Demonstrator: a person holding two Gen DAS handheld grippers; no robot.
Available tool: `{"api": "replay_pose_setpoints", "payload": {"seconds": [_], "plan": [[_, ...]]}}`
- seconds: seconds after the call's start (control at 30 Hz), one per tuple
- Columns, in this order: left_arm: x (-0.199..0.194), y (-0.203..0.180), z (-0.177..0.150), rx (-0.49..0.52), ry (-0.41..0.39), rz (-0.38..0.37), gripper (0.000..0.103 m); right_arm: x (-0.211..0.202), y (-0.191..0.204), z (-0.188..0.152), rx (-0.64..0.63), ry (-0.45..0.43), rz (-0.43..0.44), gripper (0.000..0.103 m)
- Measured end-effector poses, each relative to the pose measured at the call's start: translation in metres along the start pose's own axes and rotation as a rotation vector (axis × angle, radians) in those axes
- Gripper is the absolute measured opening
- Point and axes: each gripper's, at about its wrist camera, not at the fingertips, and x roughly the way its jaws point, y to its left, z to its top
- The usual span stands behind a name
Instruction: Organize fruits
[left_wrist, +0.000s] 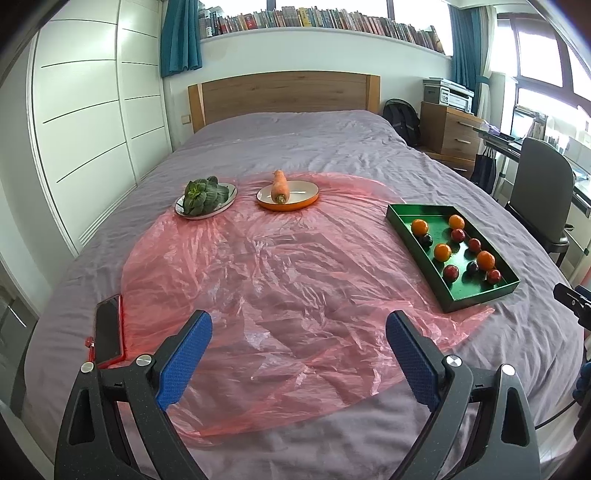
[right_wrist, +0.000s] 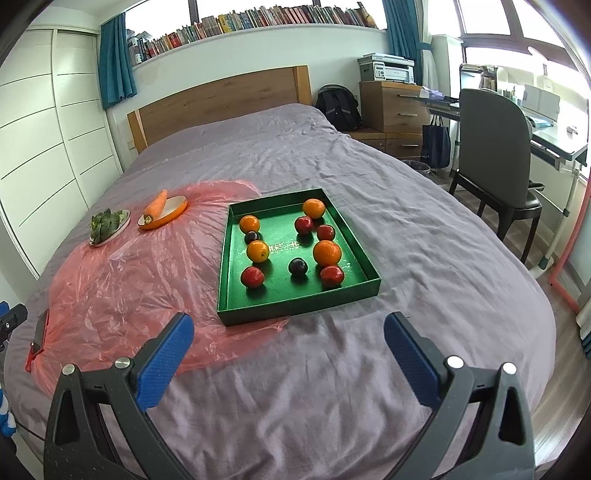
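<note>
Grey chair legs (right_wrist: 491, 206), right view only

A thin, glossy, crinkled pink plastic sheet (left_wrist: 295, 280) lies over the matt, wrinkled grey cloth bedsheet (right_wrist: 424, 229). The green tray (right_wrist: 225, 258) has a satin sheen inside. The headboard (left_wrist: 284, 92) is plain wood. The silver plate (left_wrist: 231, 192) looks like shiny metal.

Legible text: none. Pale characters are showing on the green tray (right_wrist: 227, 258) floor, too small to read; spines of the shelved books (right_wrist: 258, 20) are blurring out.
</note>
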Motion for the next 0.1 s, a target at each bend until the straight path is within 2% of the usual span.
{"api": "replay_pose_setpoints", "payload": {"seconds": [0.1], "plan": [[-0.0001,0.0026,0.0003,-0.008,-0.001,0.004,0.093,0.0002,0.0013,0.0004,-0.024,0.01,0.005,0.103]]}}
